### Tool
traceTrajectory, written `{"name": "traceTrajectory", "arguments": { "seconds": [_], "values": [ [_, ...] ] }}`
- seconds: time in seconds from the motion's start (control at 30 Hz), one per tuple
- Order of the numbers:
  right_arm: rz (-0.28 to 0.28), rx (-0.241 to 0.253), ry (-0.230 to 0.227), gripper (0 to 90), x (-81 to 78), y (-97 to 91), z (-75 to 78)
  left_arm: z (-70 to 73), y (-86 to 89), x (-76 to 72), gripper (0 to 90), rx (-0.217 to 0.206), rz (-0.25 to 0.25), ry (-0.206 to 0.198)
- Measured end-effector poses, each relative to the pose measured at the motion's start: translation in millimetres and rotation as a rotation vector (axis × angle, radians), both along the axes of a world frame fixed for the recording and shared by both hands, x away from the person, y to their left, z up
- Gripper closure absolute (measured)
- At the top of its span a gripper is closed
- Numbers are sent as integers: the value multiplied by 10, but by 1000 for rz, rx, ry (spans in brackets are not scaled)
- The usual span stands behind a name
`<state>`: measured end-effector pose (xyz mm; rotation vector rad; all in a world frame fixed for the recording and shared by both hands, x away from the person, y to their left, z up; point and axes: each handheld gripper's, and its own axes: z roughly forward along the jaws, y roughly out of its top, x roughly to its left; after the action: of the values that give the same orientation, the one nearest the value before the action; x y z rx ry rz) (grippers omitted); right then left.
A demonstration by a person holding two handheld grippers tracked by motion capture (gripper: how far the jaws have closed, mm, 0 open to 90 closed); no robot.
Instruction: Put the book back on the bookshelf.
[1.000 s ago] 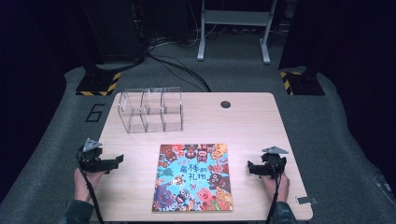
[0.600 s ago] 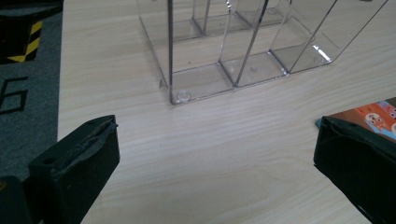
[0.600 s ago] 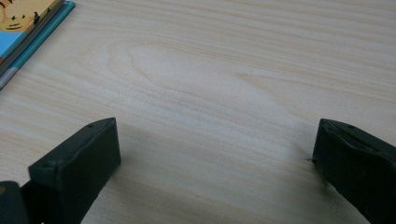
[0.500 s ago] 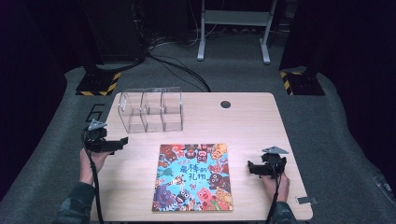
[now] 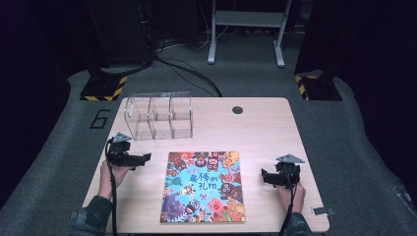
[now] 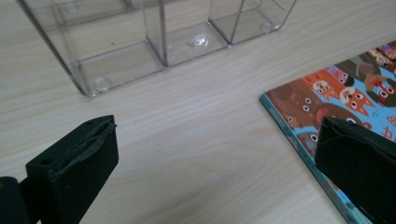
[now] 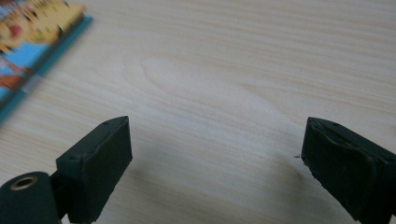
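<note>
1. Your picture book (image 5: 204, 187) lies flat on the table (image 5: 260, 128), cover up, on your side of the clear acrylic organizer (image 5: 158, 115) and just apart from its front wall. The book's long axis runs from you toward the organizer.

2. The organizer stands at the far left of the tabletop, its three compartments empty and open toward the top.

3. Your left gripper (image 5: 142, 158) is the nearer one: it sits just beside the book's upper left corner, between that corner and the organizer's front left end. In the left gripper view, the book's corner (image 6: 327, 93) lies just ahead of one jaw and the organizer's base (image 6: 140, 51) lies ahead across bare wood.

4. The left gripper's jaws are spread wide, holding nothing and touching nothing.

5. Your right gripper (image 5: 265, 178) rests off the book's right edge, a little farther from it, pointing toward it. Its jaws are also wide apart and empty; the right gripper view has the book's edge (image 7: 42, 51) off to one side.

6. Judging from this, the left gripper would reach the book's edge first.
</note>
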<state>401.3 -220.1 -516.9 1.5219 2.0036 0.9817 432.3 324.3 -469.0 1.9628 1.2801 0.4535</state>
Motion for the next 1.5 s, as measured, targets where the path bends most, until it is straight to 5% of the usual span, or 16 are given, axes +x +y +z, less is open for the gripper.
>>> {"name": "traceTrajectory", "arguments": {
  "seconds": [0.13,0.3,0.43,0.63,0.83,0.87,1.13,1.5],
  "values": [
    [24,54,27,65,16,100,108,-97,-92,-16,0,26,-40,30],
    [123,42,74,94,52,379,182,-208,-210,-32,0,31,-54,32],
    [168,88,122,123,100,546,188,-270,-298,-48,0,48,-81,45],
    [227,53,174,186,186,771,181,-348,-410,-49,1,63,-92,57],
    [247,41,229,309,241,926,158,-407,-485,-63,1,62,-97,44],
    [257,44,235,342,245,936,153,-403,-479,-65,1,92,-115,54],
    [261,60,284,484,273,977,136,-490,-536,-92,2,63,-108,56],
    [247,74,313,538,298,975,154,-550,-536,-98,0,32,-114,54]
  ]
}}
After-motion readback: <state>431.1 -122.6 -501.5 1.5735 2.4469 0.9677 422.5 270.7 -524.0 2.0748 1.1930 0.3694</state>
